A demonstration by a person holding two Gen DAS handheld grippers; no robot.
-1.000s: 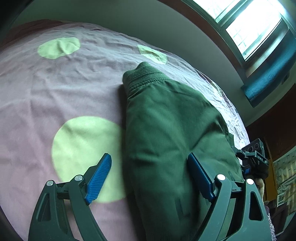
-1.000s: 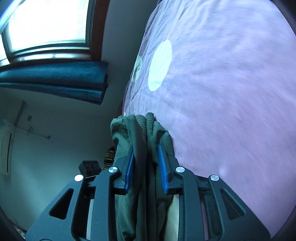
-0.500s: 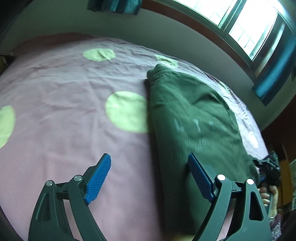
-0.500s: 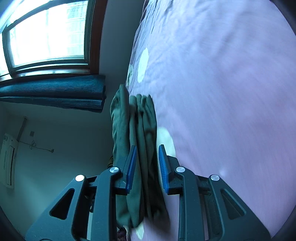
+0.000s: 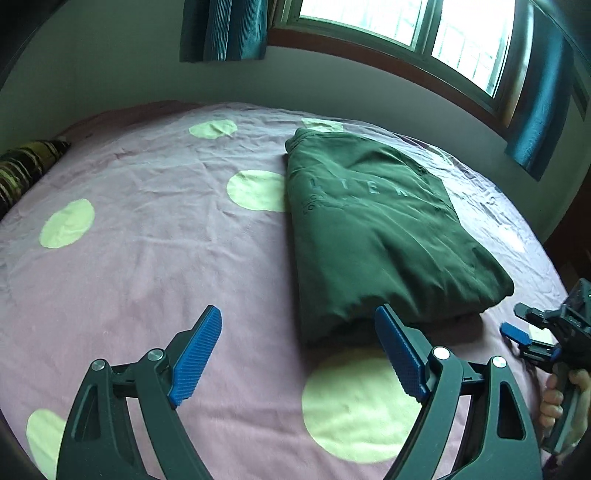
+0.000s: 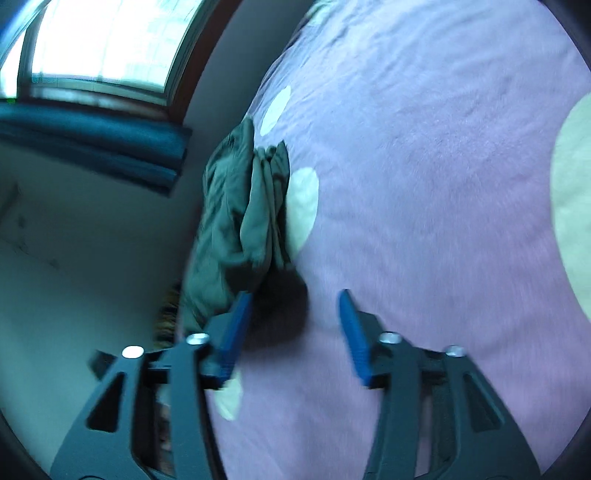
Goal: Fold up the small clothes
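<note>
Your left gripper point(image 5: 297, 356) hangs spread wide over the bed point(image 5: 155, 258), holding nothing. The folded green sweatshirt point(image 5: 376, 236) lies flat toward the bed's window-side edge, just past that gripper's right finger. Your right gripper point(image 6: 295, 332) is spread apart too, empty, beside the sweatshirt's near end.

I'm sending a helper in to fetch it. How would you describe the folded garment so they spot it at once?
Look at the pink bedspread with pale green dots, under the window. The dark green folded top lies on the window side, the only garment there, with faint lettering across it.
</note>
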